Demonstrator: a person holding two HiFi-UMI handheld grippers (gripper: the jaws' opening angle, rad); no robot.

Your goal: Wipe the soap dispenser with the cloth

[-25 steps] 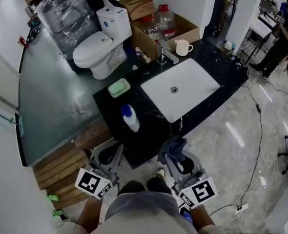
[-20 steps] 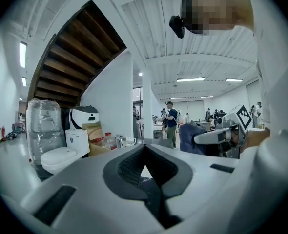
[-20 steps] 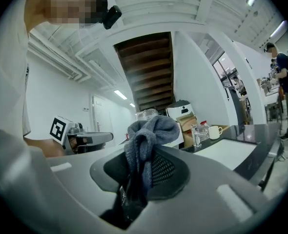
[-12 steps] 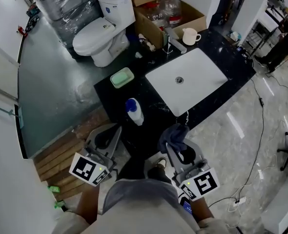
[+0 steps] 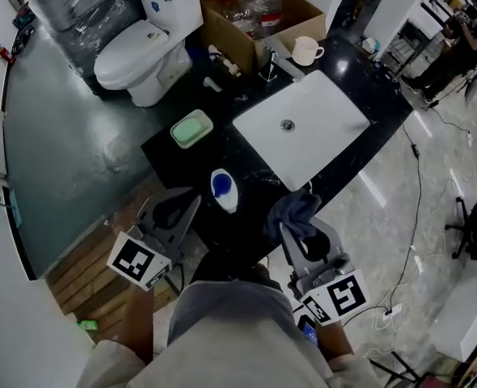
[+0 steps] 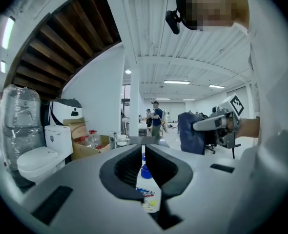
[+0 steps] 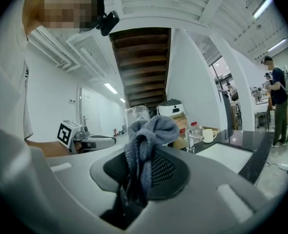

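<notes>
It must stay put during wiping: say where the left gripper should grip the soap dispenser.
Grip the soap dispenser by its white body, below the blue cap, coming level from the counter's front edge: it stands upright near that edge, straight ahead of the shut left gripper.

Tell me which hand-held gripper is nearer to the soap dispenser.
Left. The left hand-held gripper sits close beside the soap dispenser, shut and empty; the right hand-held gripper, clamping the cloth, is farther off on the other side.
</notes>
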